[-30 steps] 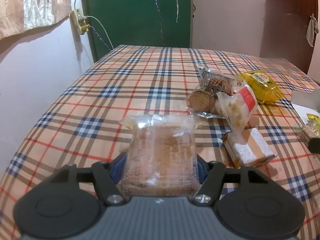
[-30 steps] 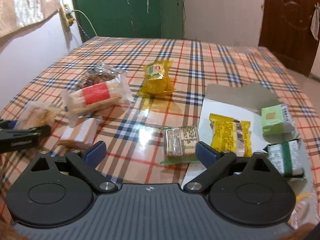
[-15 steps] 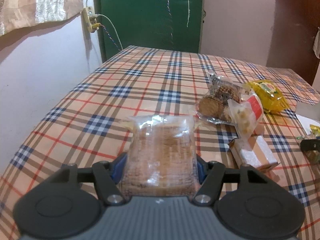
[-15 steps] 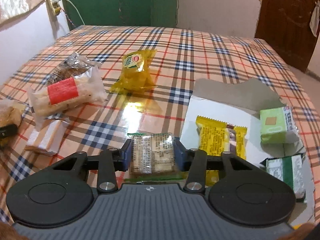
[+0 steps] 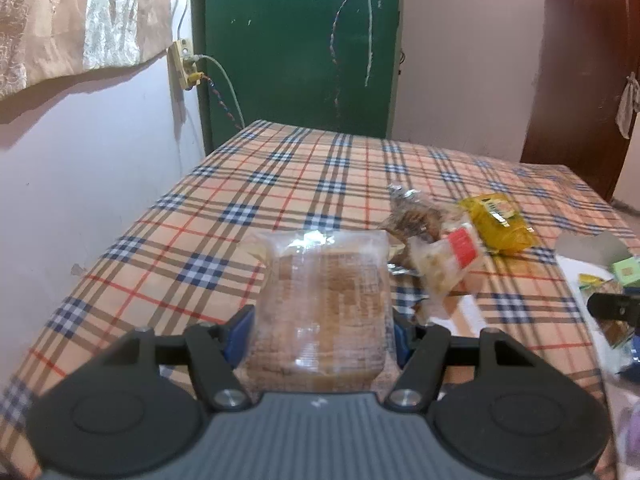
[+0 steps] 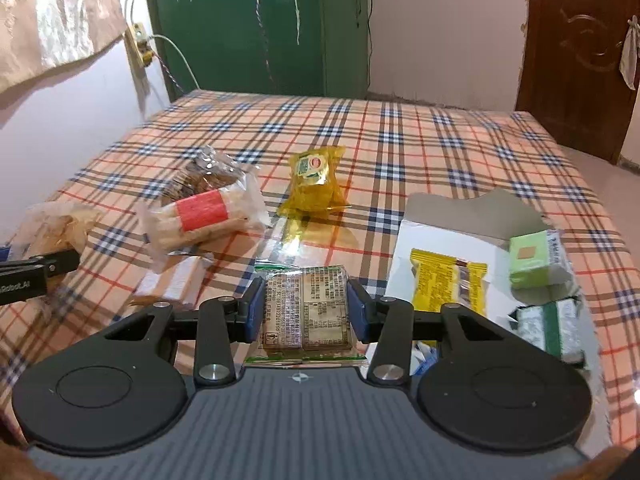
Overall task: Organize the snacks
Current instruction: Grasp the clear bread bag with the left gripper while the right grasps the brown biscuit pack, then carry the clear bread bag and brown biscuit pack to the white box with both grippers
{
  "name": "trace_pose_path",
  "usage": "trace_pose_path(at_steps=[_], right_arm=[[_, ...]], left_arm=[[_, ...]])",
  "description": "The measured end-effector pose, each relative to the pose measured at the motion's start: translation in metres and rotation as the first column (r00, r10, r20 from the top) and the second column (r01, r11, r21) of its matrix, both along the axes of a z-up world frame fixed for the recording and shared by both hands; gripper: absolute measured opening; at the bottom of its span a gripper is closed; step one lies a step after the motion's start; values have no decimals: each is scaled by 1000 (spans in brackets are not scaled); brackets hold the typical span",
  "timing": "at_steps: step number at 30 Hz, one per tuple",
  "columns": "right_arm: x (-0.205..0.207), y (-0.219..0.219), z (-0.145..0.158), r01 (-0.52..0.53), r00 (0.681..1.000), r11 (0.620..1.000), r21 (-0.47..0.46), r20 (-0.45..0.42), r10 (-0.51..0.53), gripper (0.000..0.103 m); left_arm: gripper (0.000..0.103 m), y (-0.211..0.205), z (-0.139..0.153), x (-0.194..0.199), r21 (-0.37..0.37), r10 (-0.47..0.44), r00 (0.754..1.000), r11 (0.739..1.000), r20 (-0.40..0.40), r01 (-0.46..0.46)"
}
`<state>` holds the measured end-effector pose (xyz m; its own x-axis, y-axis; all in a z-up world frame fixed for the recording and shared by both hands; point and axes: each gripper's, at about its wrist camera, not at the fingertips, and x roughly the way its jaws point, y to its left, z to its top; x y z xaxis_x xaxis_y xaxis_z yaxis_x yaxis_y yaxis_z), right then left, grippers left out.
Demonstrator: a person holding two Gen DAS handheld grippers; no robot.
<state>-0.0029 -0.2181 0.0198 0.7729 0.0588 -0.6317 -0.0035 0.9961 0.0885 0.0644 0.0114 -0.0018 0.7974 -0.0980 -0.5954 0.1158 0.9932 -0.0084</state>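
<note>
Two claws, left [image 5: 320,330] clamping clear biscuit pack [image 5: 322,304], right [image 6: 306,310] clamping brown packet [image 6: 306,308], yellow pouch [image 6: 314,182] beyond.

Right tongs [image 6: 306,308]: clamped a green-edged snack pack [image 6: 306,312]
Surface [image 6: 420,140]: plaid-covered
Yellow pouch [image 6: 314,182]: lay beyond

Ahead of my right tool I see the plaid-clothed table [image 6: 400,148] bearing a yellow crinkled snack packet [image 6: 314,184], a clear red-labelled biscuit pack [image 6: 204,216] to its left, and an opened white cardboard box [image 6: 436,240] at right.
</note>
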Motion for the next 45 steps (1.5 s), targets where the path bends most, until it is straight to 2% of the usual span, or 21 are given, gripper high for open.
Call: trace_pose_path(at_steps=[8,17,29,36,45], right_arm=[[-46,-7,15,48,998,999,-25,32,-47,56],[-97,-39,32,146,987,988,-42,79,-143,56],[-157,-100,52,318,941,947,-41,134,-311,56],[-175,-121,60,370,919,928,-28,157,-362,56],[-165,-121,61,352,925,936,-16,161,-345,56]], left_arm=[[65,-23,15,-23,7,-60,998,998,20,60],[65,-42,27,-41,1,-119,992,993,29,119],[65,-72,43,-51,-10,-192,980,981,49,192],[65,-93,50,-51,-15,-239,969,971,57,240],[65,-127,53,-48,-14,-306,951,952,54,307]])
